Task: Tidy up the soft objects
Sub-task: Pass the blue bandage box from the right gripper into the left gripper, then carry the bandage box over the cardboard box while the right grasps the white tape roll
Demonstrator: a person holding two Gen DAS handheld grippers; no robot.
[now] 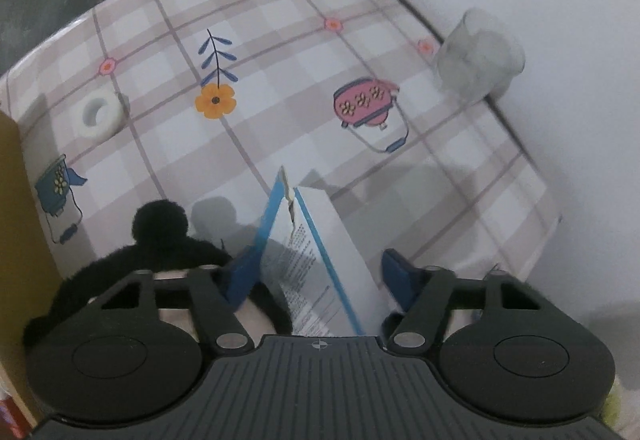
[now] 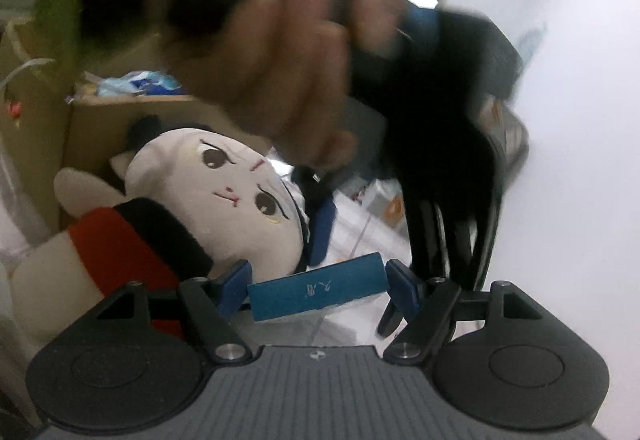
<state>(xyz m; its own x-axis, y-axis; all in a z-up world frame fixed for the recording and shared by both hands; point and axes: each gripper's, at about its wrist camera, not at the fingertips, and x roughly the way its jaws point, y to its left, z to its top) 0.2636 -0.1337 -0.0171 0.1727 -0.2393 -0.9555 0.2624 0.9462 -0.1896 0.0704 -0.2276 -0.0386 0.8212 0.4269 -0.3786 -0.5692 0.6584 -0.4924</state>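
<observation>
My left gripper (image 1: 316, 276) is open, with a white and blue box (image 1: 324, 260) standing between its fingers, touching the left finger only. Black plush fur (image 1: 160, 236) lies under its left side. In the right wrist view my right gripper (image 2: 320, 288) has its jaws around the blue end of that box (image 2: 320, 294), one pad at each end. A plush doll (image 2: 208, 195) with a cream face, black hair and red clothing lies just left of it. The person's hand (image 2: 272, 59) and the other gripper (image 2: 440, 159) loom close above, blurred.
A checked tablecloth with flower prints (image 1: 280, 79) covers the table. A white tape roll (image 1: 96, 115) lies at the left, a clear glass jar (image 1: 478, 55) at the right by the white wall. A cardboard box (image 2: 120, 119) with bags stands behind the doll.
</observation>
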